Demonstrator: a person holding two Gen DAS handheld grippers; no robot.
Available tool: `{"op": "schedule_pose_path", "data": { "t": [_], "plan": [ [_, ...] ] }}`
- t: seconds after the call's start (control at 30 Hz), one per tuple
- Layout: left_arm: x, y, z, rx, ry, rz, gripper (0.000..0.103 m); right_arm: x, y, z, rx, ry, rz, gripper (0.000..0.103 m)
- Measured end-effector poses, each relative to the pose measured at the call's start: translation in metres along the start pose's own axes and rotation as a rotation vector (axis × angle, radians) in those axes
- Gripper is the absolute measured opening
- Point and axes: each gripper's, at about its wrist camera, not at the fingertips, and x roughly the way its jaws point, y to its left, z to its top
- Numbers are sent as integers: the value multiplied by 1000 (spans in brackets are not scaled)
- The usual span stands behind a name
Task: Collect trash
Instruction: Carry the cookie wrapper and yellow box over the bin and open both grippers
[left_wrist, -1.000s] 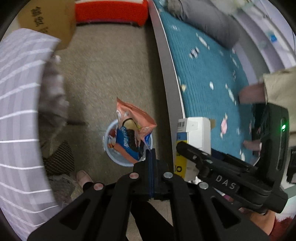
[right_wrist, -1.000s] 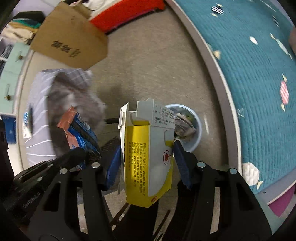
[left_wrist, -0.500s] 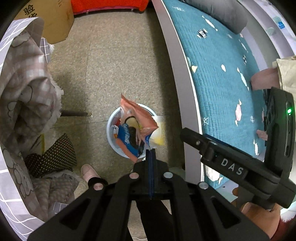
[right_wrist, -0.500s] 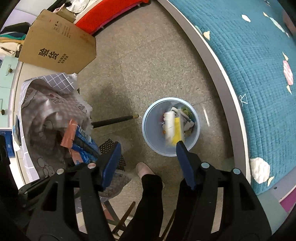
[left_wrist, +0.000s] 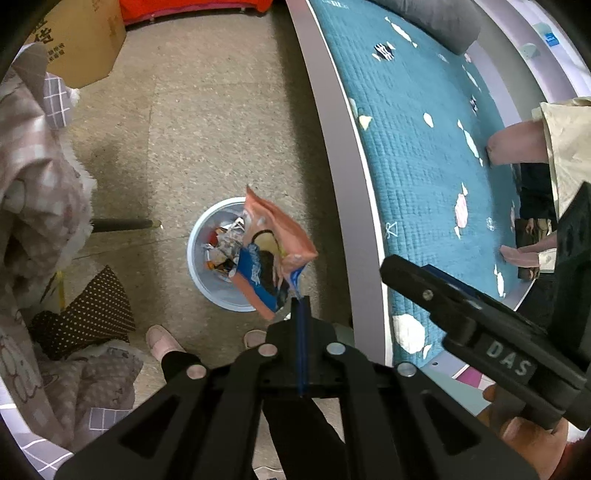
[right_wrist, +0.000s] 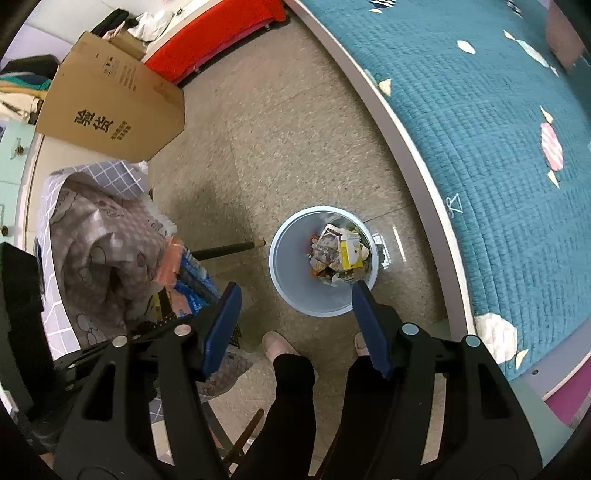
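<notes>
2 grippers hang over the bin (right_wrist: 323, 258) on the floor beside the bed (right_wrist: 480, 129): my left gripper (left_wrist: 301, 301) pinches a snack bag (left_wrist: 275, 254) by its lower corner, and my right gripper (right_wrist: 295, 295) is spread wide, holding nothing, with a yellow box (right_wrist: 351, 251) lying among the scraps in the bin. From the left wrist, the bag's long axis slants up and left from the fingertips across the bin's near rim, so I judge the left is the one placed to let go, though the bag looks off-centre toward the bed side.
</notes>
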Motion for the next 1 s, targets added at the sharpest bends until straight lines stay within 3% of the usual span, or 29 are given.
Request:
{"op": "schedule_pose_path", "data": {
  "t": [0.37,0.73,0.77,0.8,0.83,0.87,1.0],
  "plan": [
    [37,-13,11,9,76,13,0,-10,-32,3,71,-25,9,63],
    [91,-20,17,15,172,30,2,6,-61,-3,128,-4,-10,65],
    [95,-19,17,9,183,33,6,6,-63,-4,131,-5,-10,65],
    [97,-20,17,5,184,37,22,7,-65,-4,134,-3,-10,65],
    [97,-20,17,1,181,49,50,7,-67,-4,136,-1,-10,65],
    [96,-20,18,-1,172,62,60,6,-68,-4,137,-1,-11,65],
    [94,-22,18,-4,180,77,63,3,-72,-4,146,-2,-11,65]
  ]
}}
